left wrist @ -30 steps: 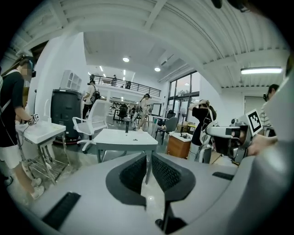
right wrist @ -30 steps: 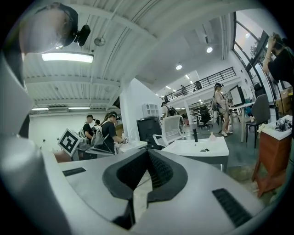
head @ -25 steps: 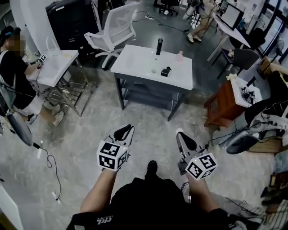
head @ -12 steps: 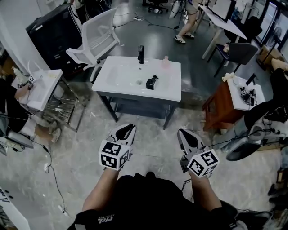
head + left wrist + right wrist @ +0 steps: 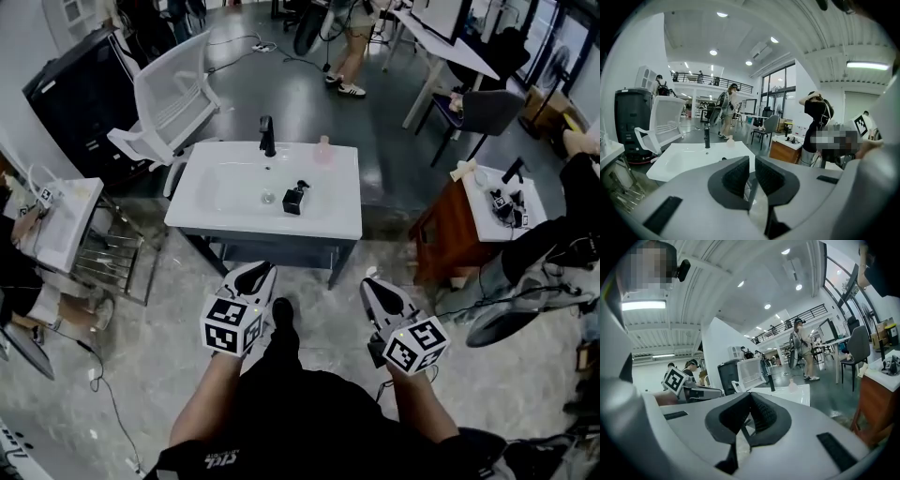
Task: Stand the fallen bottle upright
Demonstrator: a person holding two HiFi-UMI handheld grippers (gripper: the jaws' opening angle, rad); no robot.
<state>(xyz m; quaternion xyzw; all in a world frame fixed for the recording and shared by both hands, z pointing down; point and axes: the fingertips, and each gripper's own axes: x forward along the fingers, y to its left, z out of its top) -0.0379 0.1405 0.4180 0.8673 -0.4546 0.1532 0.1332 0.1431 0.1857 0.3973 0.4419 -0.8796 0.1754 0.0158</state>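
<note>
A white table (image 5: 220, 192) stands ahead of me on the floor. On it a tall black bottle (image 5: 267, 136) and a pale pink bottle (image 5: 323, 150) stand upright at the far edge. A small black bottle-like object (image 5: 294, 199) lies near the middle, beside a tiny clear item (image 5: 268, 197). My left gripper (image 5: 258, 272) and right gripper (image 5: 373, 284) hang side by side short of the table, both shut and empty. The left gripper view shows its jaws (image 5: 751, 161) together, the table (image 5: 689, 161) beyond them. The right gripper's jaws (image 5: 751, 397) meet too.
A white mesh chair (image 5: 173, 98) stands at the table's far left and a black cabinet (image 5: 80, 84) behind it. A small white table (image 5: 56, 220) is at left, a brown wooden stand (image 5: 450, 225) at right. People stand at the back (image 5: 352, 47).
The white table has come nearer and more central in the head view as I walk toward it. Both grippers keep their pose, shut and empty.
</note>
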